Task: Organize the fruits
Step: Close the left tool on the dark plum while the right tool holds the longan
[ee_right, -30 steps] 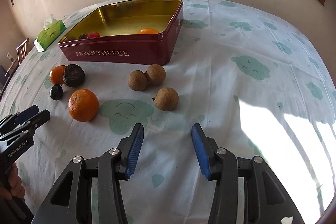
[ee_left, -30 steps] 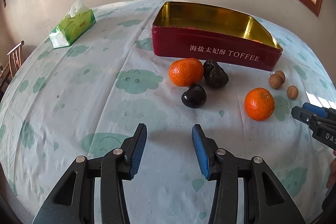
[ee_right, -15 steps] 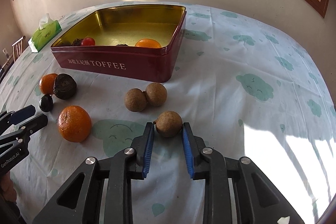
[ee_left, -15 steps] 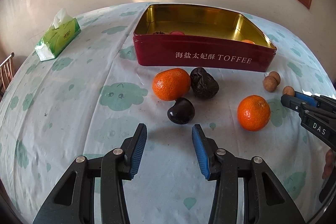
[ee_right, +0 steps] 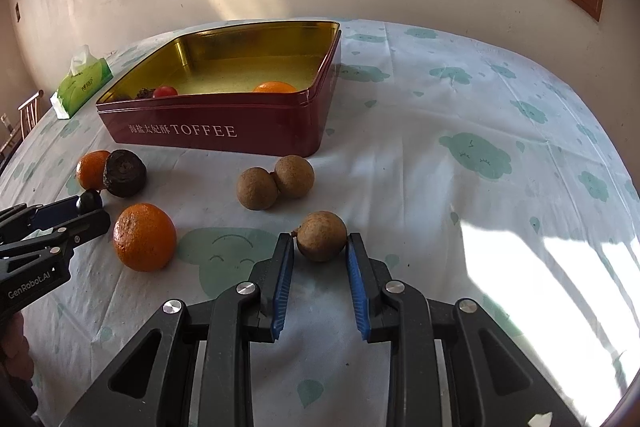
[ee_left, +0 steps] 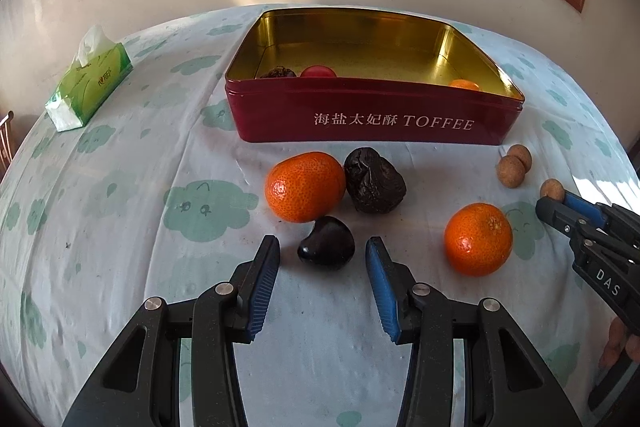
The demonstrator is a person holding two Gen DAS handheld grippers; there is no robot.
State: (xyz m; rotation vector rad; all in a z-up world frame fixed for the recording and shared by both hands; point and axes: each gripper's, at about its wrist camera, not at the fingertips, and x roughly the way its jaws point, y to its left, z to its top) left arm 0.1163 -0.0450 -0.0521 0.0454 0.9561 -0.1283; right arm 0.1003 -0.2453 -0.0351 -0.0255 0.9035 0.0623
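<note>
My right gripper [ee_right: 319,241] is shut on a brown longan [ee_right: 321,235] that rests on the tablecloth. Two more longans [ee_right: 275,182] lie just beyond it. My left gripper [ee_left: 322,247] is open, with a small dark plum [ee_left: 327,249] between its fingertips, not gripped. An orange [ee_left: 305,186] and a wrinkled dark fruit [ee_left: 374,180] lie behind the plum, another orange [ee_left: 478,244] to its right. The red toffee tin [ee_left: 372,111] stands behind, holding a dark fruit, a red fruit and an orange.
A green tissue pack [ee_left: 89,83] lies at the table's far left. A wooden chair [ee_right: 28,113] stands past the left table edge. The wall with a window is close behind the table. Bright sunlight falls on the cloth at the right [ee_right: 540,267].
My right gripper moved forward and closed on the longan. My left gripper moved forward until the dark plum came between its open fingers.
</note>
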